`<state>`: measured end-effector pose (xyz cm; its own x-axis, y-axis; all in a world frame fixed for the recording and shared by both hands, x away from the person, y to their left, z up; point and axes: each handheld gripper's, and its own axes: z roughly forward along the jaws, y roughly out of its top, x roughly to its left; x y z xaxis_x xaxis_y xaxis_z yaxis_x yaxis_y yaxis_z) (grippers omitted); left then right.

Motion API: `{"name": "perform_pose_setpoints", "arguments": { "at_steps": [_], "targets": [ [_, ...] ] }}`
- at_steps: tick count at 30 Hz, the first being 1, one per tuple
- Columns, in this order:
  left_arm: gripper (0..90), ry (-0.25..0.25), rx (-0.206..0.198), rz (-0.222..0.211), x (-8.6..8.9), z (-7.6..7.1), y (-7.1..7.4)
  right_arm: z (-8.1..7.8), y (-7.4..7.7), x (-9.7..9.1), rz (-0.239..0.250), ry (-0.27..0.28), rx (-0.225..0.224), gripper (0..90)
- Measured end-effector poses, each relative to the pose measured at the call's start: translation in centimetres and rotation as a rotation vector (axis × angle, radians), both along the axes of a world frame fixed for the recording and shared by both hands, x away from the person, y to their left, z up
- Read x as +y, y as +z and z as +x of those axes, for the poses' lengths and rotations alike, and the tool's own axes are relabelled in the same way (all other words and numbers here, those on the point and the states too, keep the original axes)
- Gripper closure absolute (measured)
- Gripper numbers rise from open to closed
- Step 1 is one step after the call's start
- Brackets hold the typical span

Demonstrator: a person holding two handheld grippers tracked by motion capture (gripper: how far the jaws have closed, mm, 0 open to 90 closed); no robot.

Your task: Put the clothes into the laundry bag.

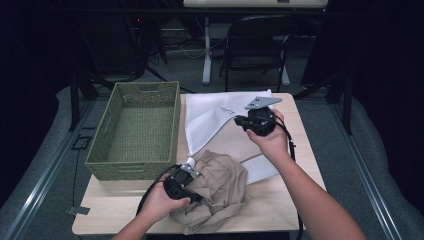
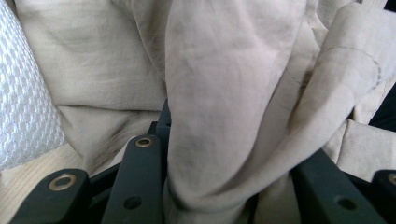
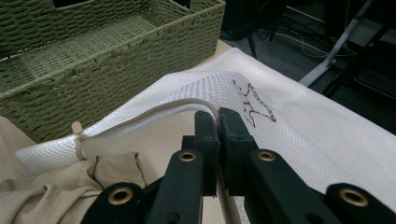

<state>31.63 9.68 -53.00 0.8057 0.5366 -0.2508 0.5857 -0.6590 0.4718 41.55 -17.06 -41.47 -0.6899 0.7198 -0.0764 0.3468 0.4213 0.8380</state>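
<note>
A white mesh bag point(image 1: 212, 117) lies on the wooden table, its far part spread flat. My right gripper point(image 1: 239, 120) is shut on the bag's zippered edge point(image 3: 205, 105) and holds that edge lifted off the table. A crumpled beige garment point(image 1: 220, 187) sits at the front of the table, partly on the bag's near end point(image 1: 260, 169). My left gripper point(image 1: 192, 165) is shut on a thick fold of the beige garment point(image 2: 219, 116), which bulges up between the two black jaws.
A green woven basket point(image 1: 137, 131) stands empty at the table's left, close beside the bag point(image 3: 289, 126) and garment. A folding chair point(image 1: 257, 42) stands beyond the table's far edge. Bare table point(image 1: 115, 207) lies at the front left.
</note>
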Motion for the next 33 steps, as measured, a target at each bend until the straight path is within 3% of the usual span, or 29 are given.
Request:
{"name": "perform_pose_setpoints", "arguments": {
  "at_steps": [16,21,33],
  "targets": [
    [63.9,0.003,0.012,-0.003,0.0,0.1,-0.3,0.0,1.7,0.1,0.016,0.002,-0.031,86.5],
    [63.9,0.015,0.024,-0.02,0.2,0.3,0.0,-0.2,1.4,0.2,0.01,0.009,-0.031,86.5],
    [63.9,0.055,-0.002,-0.071,-0.2,1.7,1.8,-0.5,0.6,0.2,0.004,0.019,-0.02,86.5]
  ]
}}
